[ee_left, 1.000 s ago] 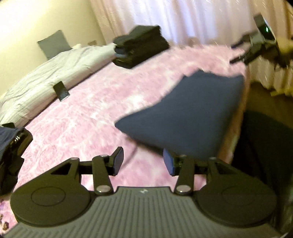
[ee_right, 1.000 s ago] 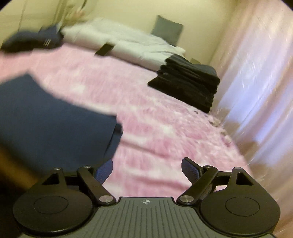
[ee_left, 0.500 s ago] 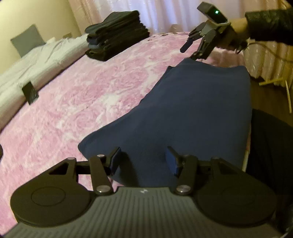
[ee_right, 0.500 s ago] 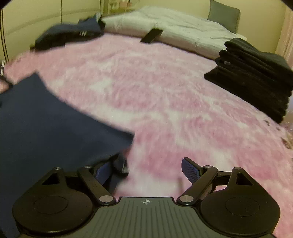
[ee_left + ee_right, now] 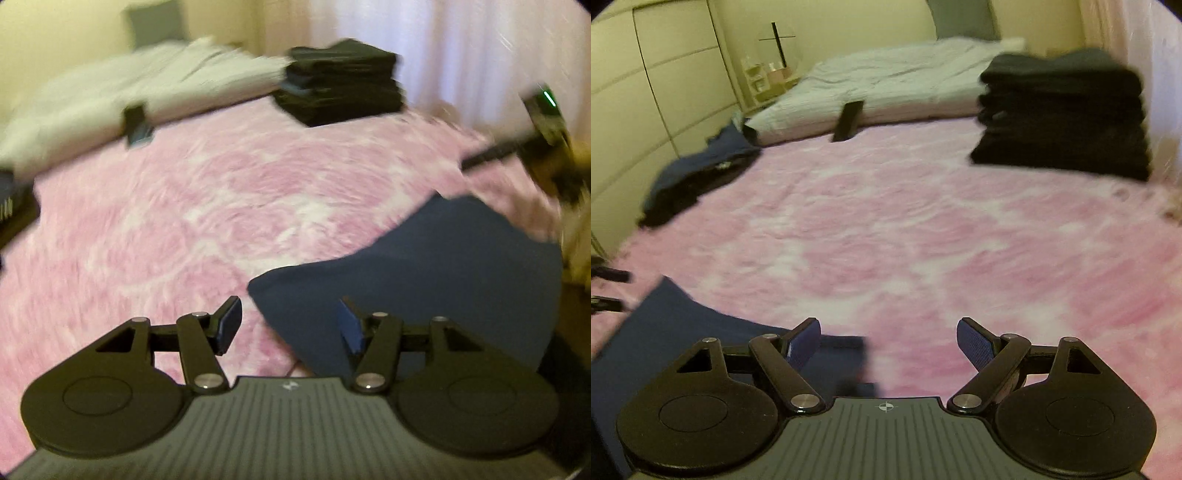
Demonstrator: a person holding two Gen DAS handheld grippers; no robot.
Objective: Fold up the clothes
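Garment: smooth navy folded cloth (image 5: 436, 280), flat on fuzzy pink blanket (image 5: 207, 221).
Hand-held grippers: left (image 5: 290, 325) and right (image 5: 888, 341), jaws apart, empty.
12 o'clock: blocky dark folded stack (image 5: 1063, 114).

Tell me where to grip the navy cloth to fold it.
Take the navy cloth by its near corners, one gripper each. The left gripper is already open at the near-left corner; come in low along the pink blanket and slide under the flat edge. The right gripper takes the other corner.

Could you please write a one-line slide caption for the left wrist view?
Open left gripper above the navy garment on the pink bedspread, folded dark stack beyond.
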